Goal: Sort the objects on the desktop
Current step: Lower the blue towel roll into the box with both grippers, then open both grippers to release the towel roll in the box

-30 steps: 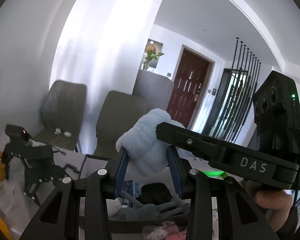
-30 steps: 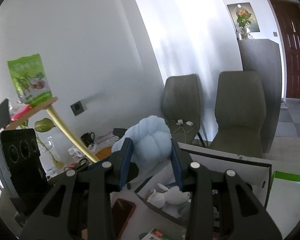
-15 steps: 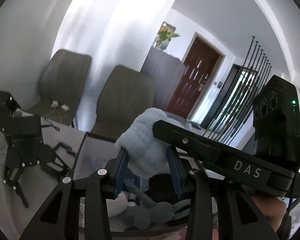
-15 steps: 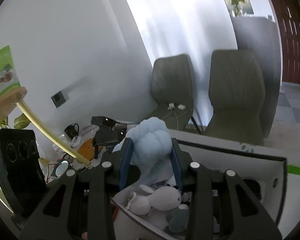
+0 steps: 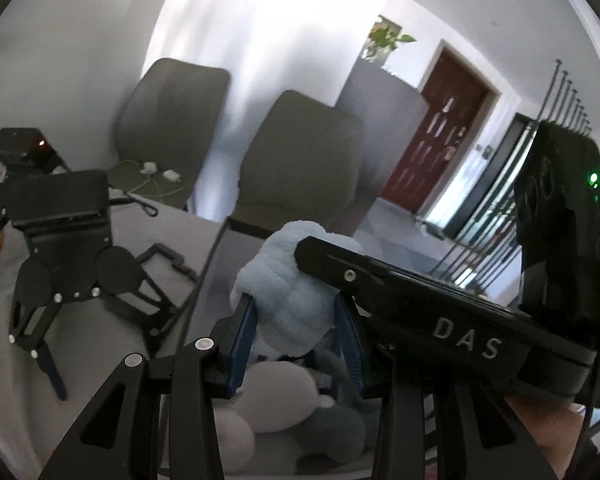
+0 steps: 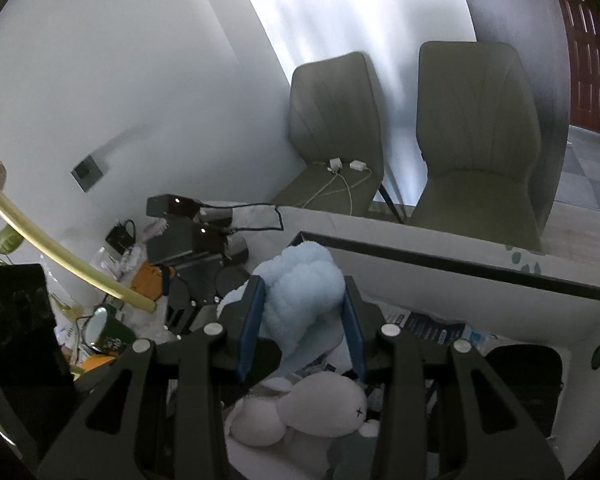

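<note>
A fluffy light-blue plush toy is held between both grippers, just above an open grey storage box. My left gripper is shut on one side of it. My right gripper is shut on the other side of the plush, and its black body crosses the left wrist view. Inside the box, right below the plush, lie a white bunny toy and a grey plush.
A black spare gripper on a stand sits on the table left of the box. Clutter, a mug and a yellow tube lie at the far left. Two grey chairs stand behind the table.
Both grippers have carried the blue plush down and forward, from high above the table to just over the toys in the box. Both stay shut on it.
</note>
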A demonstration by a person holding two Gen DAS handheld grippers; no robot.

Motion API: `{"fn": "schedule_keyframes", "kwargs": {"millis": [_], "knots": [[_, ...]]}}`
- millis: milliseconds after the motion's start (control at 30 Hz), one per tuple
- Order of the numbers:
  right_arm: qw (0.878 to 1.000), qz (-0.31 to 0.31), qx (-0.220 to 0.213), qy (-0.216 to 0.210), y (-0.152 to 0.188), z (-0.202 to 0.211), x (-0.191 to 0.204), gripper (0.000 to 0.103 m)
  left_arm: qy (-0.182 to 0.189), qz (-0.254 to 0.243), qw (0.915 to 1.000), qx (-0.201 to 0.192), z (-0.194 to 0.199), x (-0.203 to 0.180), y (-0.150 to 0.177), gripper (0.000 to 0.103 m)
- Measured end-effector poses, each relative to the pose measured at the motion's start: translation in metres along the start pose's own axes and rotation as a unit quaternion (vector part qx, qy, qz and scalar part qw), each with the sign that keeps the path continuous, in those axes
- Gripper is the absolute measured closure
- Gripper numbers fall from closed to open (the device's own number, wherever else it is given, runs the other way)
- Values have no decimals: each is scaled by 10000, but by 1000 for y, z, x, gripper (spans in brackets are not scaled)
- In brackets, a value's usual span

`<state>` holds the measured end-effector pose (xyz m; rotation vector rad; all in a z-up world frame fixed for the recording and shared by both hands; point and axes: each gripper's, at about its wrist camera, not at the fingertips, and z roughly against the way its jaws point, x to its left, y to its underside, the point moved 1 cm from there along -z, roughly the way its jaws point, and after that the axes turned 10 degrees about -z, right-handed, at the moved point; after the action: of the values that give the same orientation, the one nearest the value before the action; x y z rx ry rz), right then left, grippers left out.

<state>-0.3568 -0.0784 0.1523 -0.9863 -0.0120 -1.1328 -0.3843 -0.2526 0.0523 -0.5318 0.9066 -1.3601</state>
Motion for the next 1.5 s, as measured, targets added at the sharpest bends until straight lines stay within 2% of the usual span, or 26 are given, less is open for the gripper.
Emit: {"fn": "schedule_keyframes", "kwargs": {"millis": [167, 233, 400, 700, 800, 867, 1033, 1300, 1500], "knots": [[9999, 116, 32, 33, 1, -22, 6, 56, -418, 12, 9991, 118, -5, 4, 3, 63], [9999, 136, -31, 24, 1, -25, 7, 46, -534, 19, 9984, 209, -7, 6, 3, 61], [9996, 89, -232, 107, 0, -21, 8, 31, -625, -53, 9976, 294, -8, 7, 4, 34], [9997, -199, -135, 23, -2, -14, -4, 32, -766, 31, 9970, 136, 1, 13, 4, 34], [9995, -293, -21, 133, -1, -14, -10, 52, -878, 79, 9960, 116, 1, 18, 5, 34], [9990, -436, 41, 132, 0, -14, -15, 56, -985, 68, 9951, 89, 3, 19, 5, 34], [9979, -636, 8, 93, -2, 3, -21, 55, -1001, 18, 9950, -20, 11, 20, 5, 34], [9978, -606, -250, 117, -8, 64, -18, 55, -890, -86, 9958, -214, 22, 13, -7, 34], [9965, -743, -339, 202, -1, 103, -26, 45, -844, -183, 9958, -290, 31, 6, -12, 34]]}}
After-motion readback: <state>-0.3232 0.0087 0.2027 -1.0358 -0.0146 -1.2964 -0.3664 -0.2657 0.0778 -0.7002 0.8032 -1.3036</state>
